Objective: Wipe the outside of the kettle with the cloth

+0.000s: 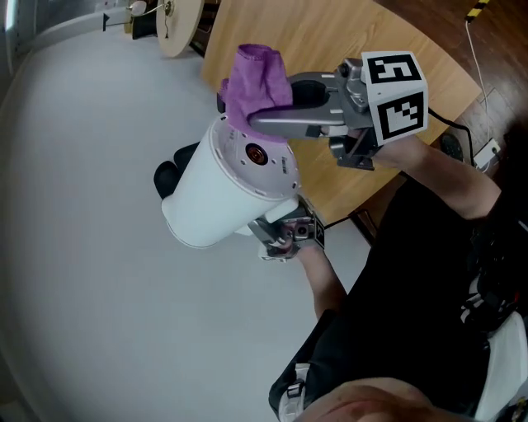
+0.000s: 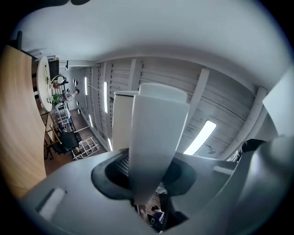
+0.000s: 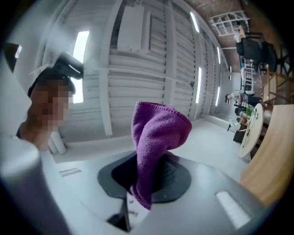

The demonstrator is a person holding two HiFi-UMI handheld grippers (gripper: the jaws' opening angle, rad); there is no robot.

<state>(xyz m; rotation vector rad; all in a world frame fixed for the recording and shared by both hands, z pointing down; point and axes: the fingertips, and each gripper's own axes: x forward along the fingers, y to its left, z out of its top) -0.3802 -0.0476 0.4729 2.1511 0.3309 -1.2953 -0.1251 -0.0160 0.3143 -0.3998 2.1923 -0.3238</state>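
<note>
The white kettle (image 1: 223, 194) is lifted off the table and tilted, its base facing me. My left gripper (image 1: 285, 235) is under it, shut on the kettle's white handle (image 2: 156, 133), which runs up between the jaws in the left gripper view. My right gripper (image 1: 247, 107) reaches in from the right, shut on the purple cloth (image 1: 260, 78). The cloth bunches above the kettle's upper edge and looks to be touching it. In the right gripper view the cloth (image 3: 158, 137) stands up out of the shut jaws of the right gripper (image 3: 142, 183).
A wooden table (image 1: 330, 49) lies behind and to the right. A black object (image 1: 173, 169) shows just behind the kettle over the pale grey floor (image 1: 82, 247). A round wooden disc (image 1: 177, 25) stands at the back. Cables and a socket strip (image 1: 487, 152) lie at the right.
</note>
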